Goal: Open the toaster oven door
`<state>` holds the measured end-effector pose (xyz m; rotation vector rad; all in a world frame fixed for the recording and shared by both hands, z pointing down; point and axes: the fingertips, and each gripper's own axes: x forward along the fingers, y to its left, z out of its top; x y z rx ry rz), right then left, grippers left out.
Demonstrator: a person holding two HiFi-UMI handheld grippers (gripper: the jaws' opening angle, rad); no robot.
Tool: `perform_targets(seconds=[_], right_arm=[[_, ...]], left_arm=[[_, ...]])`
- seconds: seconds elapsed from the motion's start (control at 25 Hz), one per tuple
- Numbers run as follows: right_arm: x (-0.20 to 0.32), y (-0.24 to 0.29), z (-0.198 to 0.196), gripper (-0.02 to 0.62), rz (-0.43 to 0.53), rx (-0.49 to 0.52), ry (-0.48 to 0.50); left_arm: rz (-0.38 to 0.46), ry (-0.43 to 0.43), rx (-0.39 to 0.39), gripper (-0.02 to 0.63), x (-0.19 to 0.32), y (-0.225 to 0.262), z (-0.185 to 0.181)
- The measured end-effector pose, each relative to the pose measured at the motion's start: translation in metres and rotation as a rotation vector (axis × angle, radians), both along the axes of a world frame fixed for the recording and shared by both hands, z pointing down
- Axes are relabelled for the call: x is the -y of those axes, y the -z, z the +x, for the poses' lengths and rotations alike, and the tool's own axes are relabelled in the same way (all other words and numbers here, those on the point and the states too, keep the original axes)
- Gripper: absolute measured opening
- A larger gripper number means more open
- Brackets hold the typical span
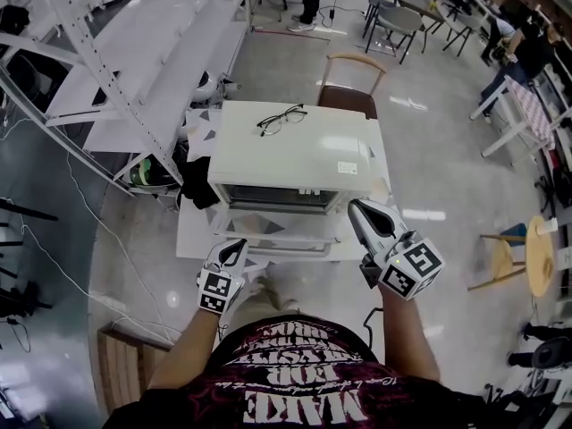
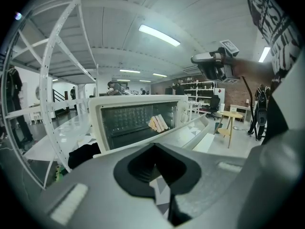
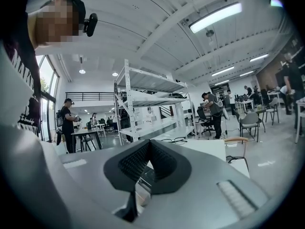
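A white toaster oven [image 1: 295, 150] stands on a small white table [image 1: 192, 235], and its door [image 1: 273, 231] looks folded down flat toward me. In the left gripper view the oven [image 2: 138, 101] shows its open cavity with pale sliced pieces [image 2: 158, 123] on the rack. My left gripper [image 1: 237, 247] hangs low by the door's front left corner, shut and empty; in its own view the left gripper [image 2: 155, 148] has its jaws together. My right gripper [image 1: 359, 209] points at the oven's front right corner, shut with nothing in it. The right gripper [image 3: 148, 146] shows only a thin seam between its jaws.
Black-rimmed glasses [image 1: 281, 117] lie on the oven's top. A wooden-backed chair [image 1: 353, 83] stands behind the table, a white metal shelving rack [image 1: 116, 70] at the left, a round wooden stool [image 1: 536, 253] at the right. People [image 3: 212, 111] stand among desks farther off.
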<state>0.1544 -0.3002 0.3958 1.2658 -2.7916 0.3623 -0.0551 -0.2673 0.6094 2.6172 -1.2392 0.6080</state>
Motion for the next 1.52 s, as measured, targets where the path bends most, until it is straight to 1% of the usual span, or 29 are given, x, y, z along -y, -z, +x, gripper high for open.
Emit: perform_targets(seconds=[0.24,0.56,0.64,0.8,0.92,1.16,1.52], right_arm=[[-0.008,-0.004,-0.004,0.026,-0.008,-0.002,0.014],[-0.019,-0.010,-0.004,0.026,-0.020,-0.012,0.023],[-0.022,-0.012,-0.004,0.026,-0.026,-0.017,0.024],[-0.029,-0.014,-0.003,0.026,-0.032,-0.027,0.028],[-0.034,-0.013,-0.001,0.026,-0.032,-0.037,0.027],[-0.046,-0.019,0.002,0.026,-0.050,-0.054,0.029],[-0.060,-0.034,-0.002,0.026,-0.084,-0.081,0.048]], left_arm=[[-0.035,0.006,-0.003,0.000,-0.017,-0.018,0.001],[-0.040,0.021,-0.012,0.000,-0.033,-0.040,-0.001],[-0.057,0.026,-0.016,0.000,-0.038,-0.048,-0.001],[-0.118,0.050,-0.030,0.000,-0.048,-0.061,0.000],[-0.141,0.065,-0.041,0.001,-0.053,-0.074,-0.002],[-0.127,0.068,-0.055,0.002,-0.060,-0.091,-0.003],[-0.137,0.094,-0.087,0.002,-0.070,-0.125,-0.006]])
